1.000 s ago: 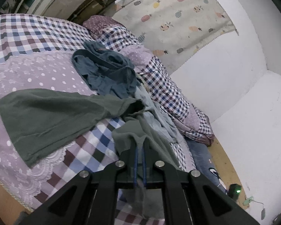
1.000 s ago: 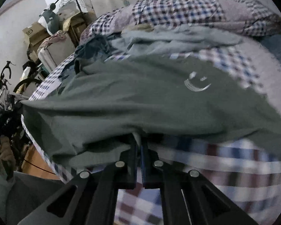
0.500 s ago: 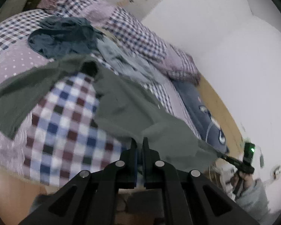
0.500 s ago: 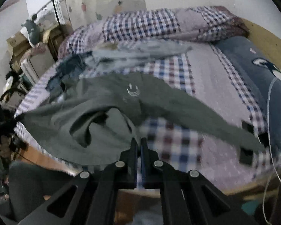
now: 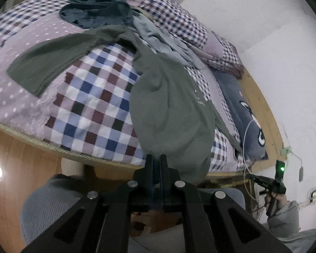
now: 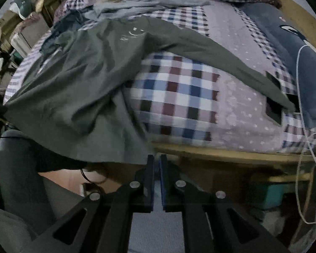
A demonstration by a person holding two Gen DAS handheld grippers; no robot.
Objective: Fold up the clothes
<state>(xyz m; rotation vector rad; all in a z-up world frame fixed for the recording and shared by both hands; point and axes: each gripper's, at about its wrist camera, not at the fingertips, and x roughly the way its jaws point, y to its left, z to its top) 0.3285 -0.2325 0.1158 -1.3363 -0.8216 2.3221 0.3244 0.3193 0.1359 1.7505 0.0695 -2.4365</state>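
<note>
A dark green long-sleeved shirt (image 5: 170, 109) lies across the checked quilt, and its lower part hangs over the bed's near edge. My left gripper (image 5: 157, 158) is shut on the shirt's hem and holds it off the bed. In the right wrist view the shirt (image 6: 84, 88) spreads to the left, one sleeve reaching right. My right gripper (image 6: 157, 158) has its jaws opening, with a narrow gap and no cloth between them; the hem's corner ends just beside its left fingertip. The left wrist view shows the right gripper (image 5: 248, 175) in a hand, apart from the shirt.
A dark blue garment (image 5: 94, 12) and a pale grey one (image 5: 164, 40) lie crumpled further back on the quilt (image 5: 90, 105). A blue cartoon pillow (image 6: 295, 42) and a white cable (image 6: 299, 97) sit at the right. The person's knees (image 5: 52, 206) are below the grippers, wooden floor (image 5: 10, 158) at the left.
Both grippers pulled back from the bed, dragging the green shirt to the near edge. The right gripper, shut on the hem before, now shows a gap and the cloth is out of it.
</note>
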